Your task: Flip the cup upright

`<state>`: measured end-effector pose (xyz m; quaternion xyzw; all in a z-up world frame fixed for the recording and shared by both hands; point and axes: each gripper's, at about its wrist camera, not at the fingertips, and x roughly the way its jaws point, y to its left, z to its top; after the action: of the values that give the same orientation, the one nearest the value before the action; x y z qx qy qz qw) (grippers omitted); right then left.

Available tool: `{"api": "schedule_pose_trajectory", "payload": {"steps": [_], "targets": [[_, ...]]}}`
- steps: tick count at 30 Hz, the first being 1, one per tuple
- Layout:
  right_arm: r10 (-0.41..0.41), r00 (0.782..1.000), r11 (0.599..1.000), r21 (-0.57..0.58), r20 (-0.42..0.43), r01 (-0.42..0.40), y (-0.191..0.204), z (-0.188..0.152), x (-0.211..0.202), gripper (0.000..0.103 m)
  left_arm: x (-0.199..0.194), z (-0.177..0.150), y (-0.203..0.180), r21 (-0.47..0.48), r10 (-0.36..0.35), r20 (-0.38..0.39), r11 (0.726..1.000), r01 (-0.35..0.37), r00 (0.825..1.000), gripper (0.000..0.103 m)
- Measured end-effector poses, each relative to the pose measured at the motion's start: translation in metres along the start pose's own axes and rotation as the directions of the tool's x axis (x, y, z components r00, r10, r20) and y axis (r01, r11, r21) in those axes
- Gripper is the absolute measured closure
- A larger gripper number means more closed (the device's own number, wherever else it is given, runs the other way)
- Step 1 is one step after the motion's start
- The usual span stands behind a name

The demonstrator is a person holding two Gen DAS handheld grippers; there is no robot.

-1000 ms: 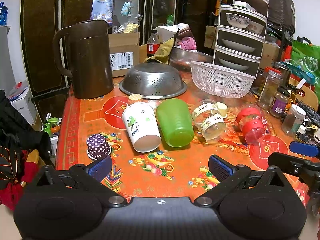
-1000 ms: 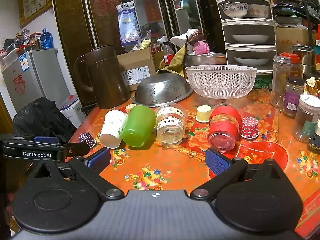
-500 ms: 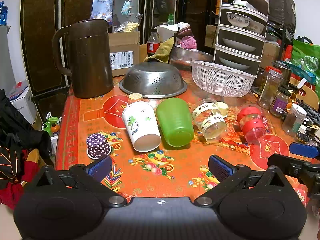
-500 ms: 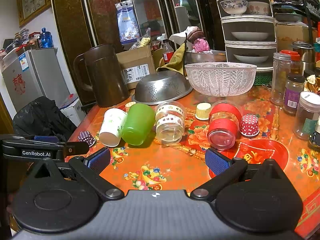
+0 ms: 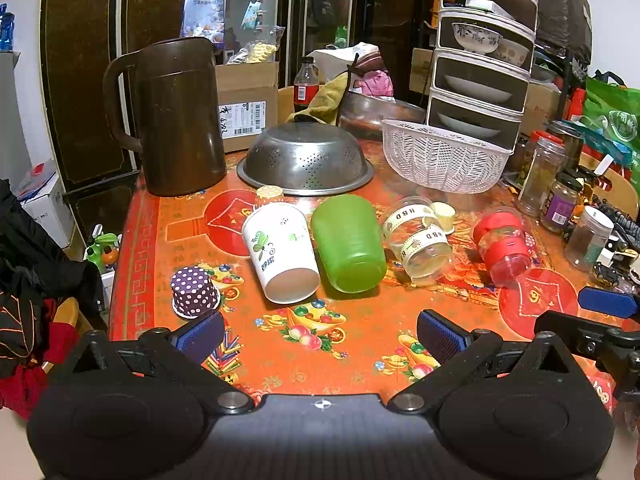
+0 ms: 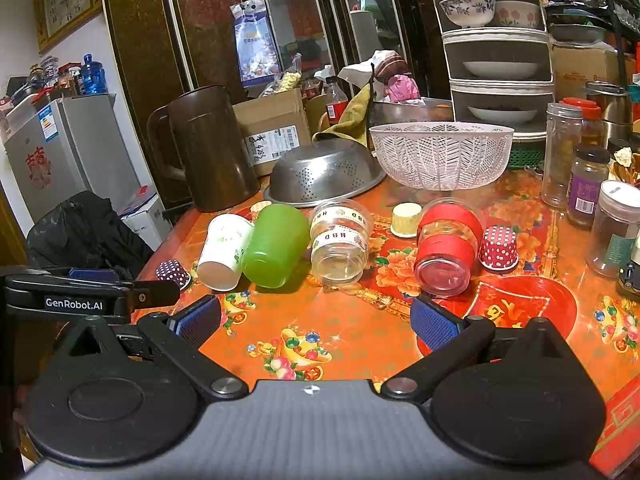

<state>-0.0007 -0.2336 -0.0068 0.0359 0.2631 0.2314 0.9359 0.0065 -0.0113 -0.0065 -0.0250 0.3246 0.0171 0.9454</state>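
Note:
Several cups lie on their sides in a row on the orange tablecloth: a white paper cup (image 5: 282,254) (image 6: 223,251), a green plastic cup (image 5: 348,244) (image 6: 274,245), a clear cup with HBD bands (image 5: 418,240) (image 6: 340,242) and a clear cup with red bands (image 5: 502,246) (image 6: 448,252). My left gripper (image 5: 320,332) is open and empty, short of the white and green cups. My right gripper (image 6: 314,320) is open and empty, short of the clear cups. The right gripper's finger also shows at the right edge of the left wrist view (image 5: 608,304).
Small polka-dot paper cups (image 5: 195,292) (image 6: 498,248) stand upside down. Behind the cups are a brown jug (image 5: 176,120), an upturned steel colander (image 5: 306,160), a white basket (image 5: 442,158) and jars (image 6: 588,188) at the right. The table's left edge (image 5: 116,280) is close.
Both grippers have crept slightly forward toward the row of cups; nothing on the table has moved.

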Motion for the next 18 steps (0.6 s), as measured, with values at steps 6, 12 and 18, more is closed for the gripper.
{"api": "schedule_pose_trajectory", "payload": {"steps": [6,12,18], "targets": [[0.000,1.000,1.000,0.006,-0.004,0.000,-0.0030,-0.0016,-0.0001,0.001,0.0010,0.0008,-0.0019,-0.002,0.004,-0.007,1.000,-0.004,1.000,0.000],[0.003,1.000,1.000,0.010,-0.008,-0.003,-0.0058,-0.0023,-0.0004,0.001,0.0030,0.0017,-0.0039,-0.001,0.013,-0.015,1.000,-0.013,1.000,0.000],[0.008,1.000,1.000,0.014,-0.009,-0.008,-0.0082,-0.0018,-0.0004,0.001,0.0036,0.0026,-0.0054,-0.003,0.023,-0.021,1.000,-0.023,1.000,0.000]]}}
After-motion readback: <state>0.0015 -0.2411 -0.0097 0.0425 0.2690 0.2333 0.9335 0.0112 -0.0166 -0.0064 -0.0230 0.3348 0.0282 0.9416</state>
